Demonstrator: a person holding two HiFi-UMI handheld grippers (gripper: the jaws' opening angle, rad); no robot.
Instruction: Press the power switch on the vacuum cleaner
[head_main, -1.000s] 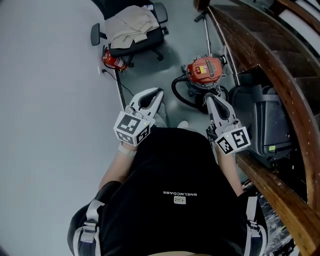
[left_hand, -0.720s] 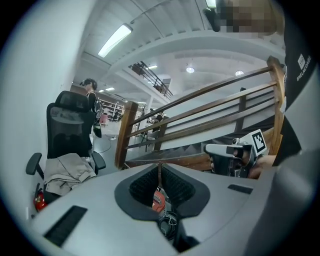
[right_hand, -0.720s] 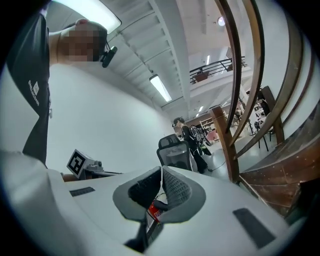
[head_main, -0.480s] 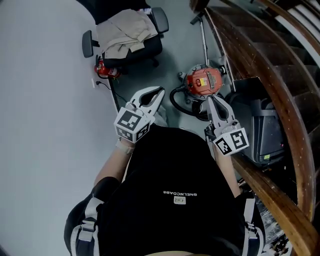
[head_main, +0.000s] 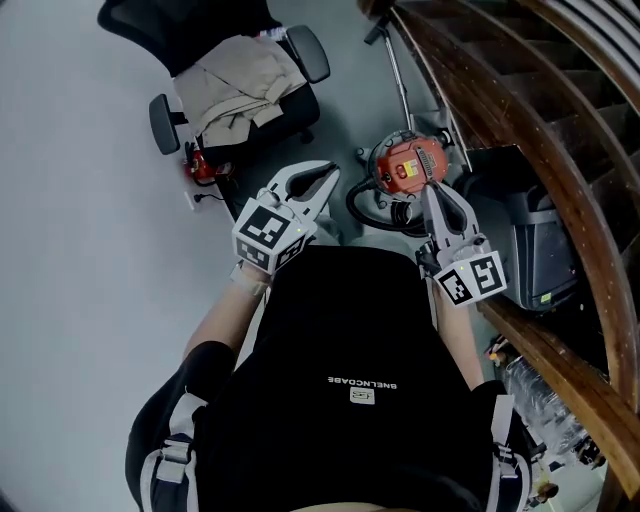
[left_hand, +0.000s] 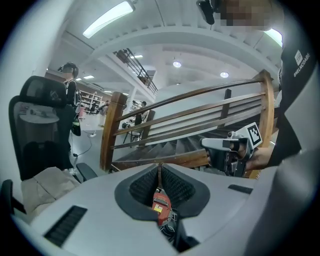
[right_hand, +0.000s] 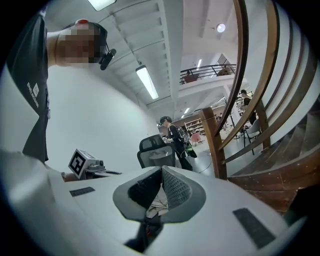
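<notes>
The vacuum cleaner is a red-orange canister on the floor beside the stair rail, with a black hose curled at its near side. My right gripper is shut and empty, its tips over the canister's near right edge in the head view; height above it is unclear. My left gripper is shut and empty, held left of the canister. In the left gripper view the red canister shows low between the shut jaws, and the right gripper is at the right.
A black office chair draped with beige cloth stands at the back left, a small red object beside it. The wooden banister runs along the right, with a dark grey case under it. The vacuum's metal wand leans back.
The view has moved forward: the vacuum cleaner now lies closer under the grippers. My right gripper's tips have come up to the canister's edge. Both grippers stay shut.
</notes>
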